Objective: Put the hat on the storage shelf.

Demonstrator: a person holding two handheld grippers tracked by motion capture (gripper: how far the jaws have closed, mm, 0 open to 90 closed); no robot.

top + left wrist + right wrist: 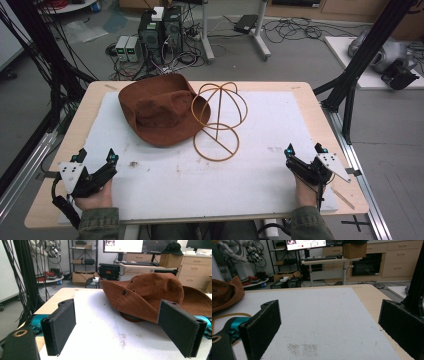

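It was a robotics lab: computer towers [161, 31] and tangled cables [292, 27] lay on the floor, black framing [367, 47] flanked the counter [310, 107], and monitors [123, 245] and shelving [82, 255] stood behind.

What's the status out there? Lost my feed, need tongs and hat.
Left tongs and right tongs open, empty, near table edge. Brown hat flat on mat, untouched, leaning against wire stand. Path clear.
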